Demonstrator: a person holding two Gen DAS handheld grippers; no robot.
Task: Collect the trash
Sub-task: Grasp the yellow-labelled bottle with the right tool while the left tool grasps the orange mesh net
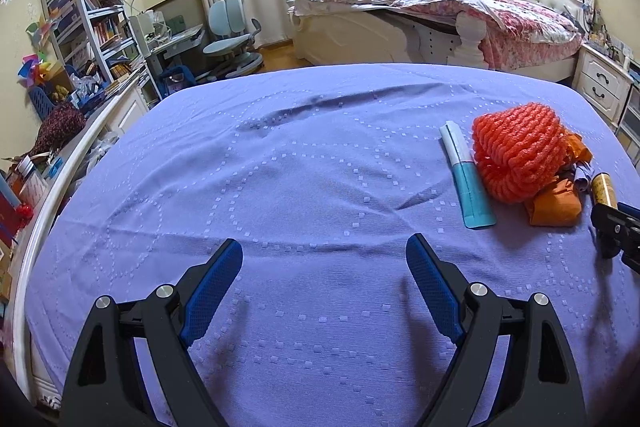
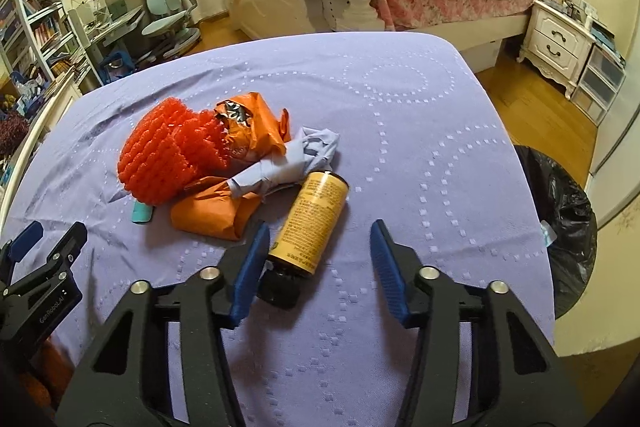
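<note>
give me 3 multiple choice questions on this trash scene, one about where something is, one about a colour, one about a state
1. Where is the black-lined bin?
A. on the purple cloth
B. on the floor beside the table's right edge
C. on the bed

2. What colour is the foam net?
A. red-orange
B. green
C. white

3. How is the yellow bottle?
A. standing upright
B. held in the right gripper
C. lying on its side, black cap toward the camera

Answers:
1 B, the bin sits below and beside the table edge.
2 A, the net is bright red-orange in both views.
3 C, it lies flat on the cloth; the right gripper is open around its capped end without clamping it.
</note>
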